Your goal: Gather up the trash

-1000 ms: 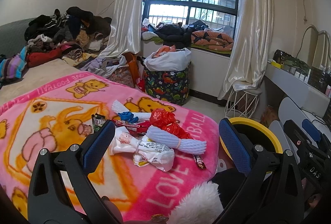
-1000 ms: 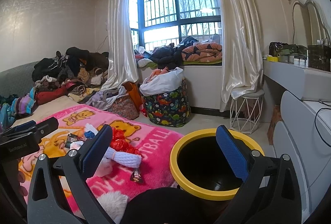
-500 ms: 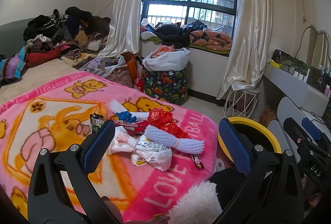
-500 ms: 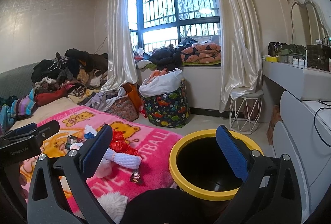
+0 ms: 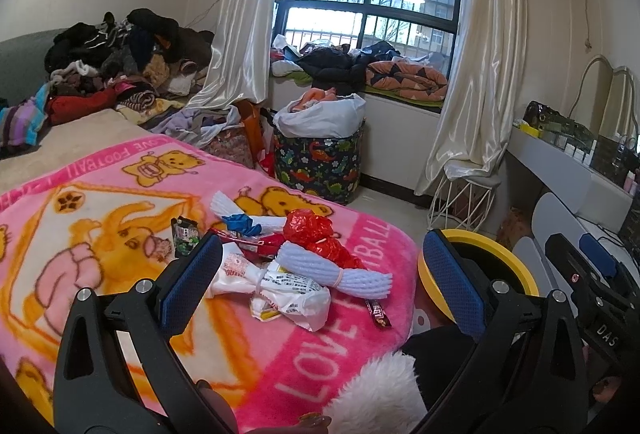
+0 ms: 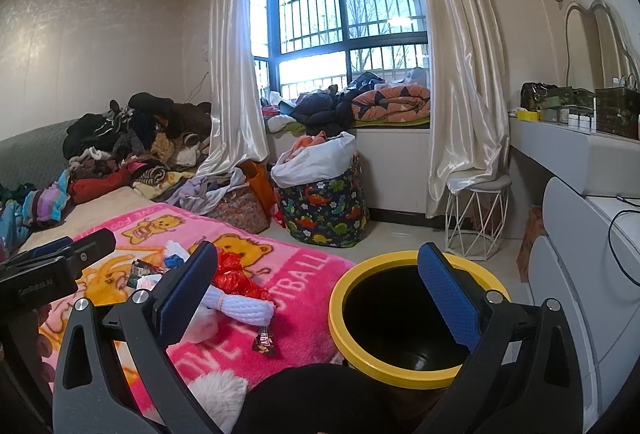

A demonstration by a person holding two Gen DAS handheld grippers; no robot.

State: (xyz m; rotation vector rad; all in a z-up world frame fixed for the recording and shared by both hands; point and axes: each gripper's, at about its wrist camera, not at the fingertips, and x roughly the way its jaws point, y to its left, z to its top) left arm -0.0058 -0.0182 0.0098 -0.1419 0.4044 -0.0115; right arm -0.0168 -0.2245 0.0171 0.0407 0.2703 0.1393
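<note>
A pile of trash lies on the pink blanket (image 5: pixel 120 201): a white foam net (image 5: pixel 336 270), a red plastic bag (image 5: pixel 316 234), a white printed bag (image 5: pixel 280 290), a blue scrap (image 5: pixel 240 222), a dark wrapper (image 5: pixel 185 234) and a small brown candy wrapper (image 5: pixel 378 314). A black bin with a yellow rim (image 6: pixel 404 314) stands on the floor right of the bed. My left gripper (image 5: pixel 320 286) is open and empty, just short of the pile. My right gripper (image 6: pixel 316 298) is open and empty above the bin's near rim. The foam net (image 6: pixel 244 308) and candy wrapper (image 6: pixel 265 344) show in the right view too.
A dinosaur-print basket (image 5: pixel 320 161) with a white bag stands by the window. Clothes are heaped at the bed's far end (image 5: pixel 120 73). A white wire stool (image 6: pixel 476 218) and a grey dresser (image 6: pixel 580 274) are on the right. White fluffy fabric (image 5: pixel 376 394) lies near me.
The left view has shifted slightly, with the trash pile a little lower and closer. The right gripper has barely moved. Both stay open.
</note>
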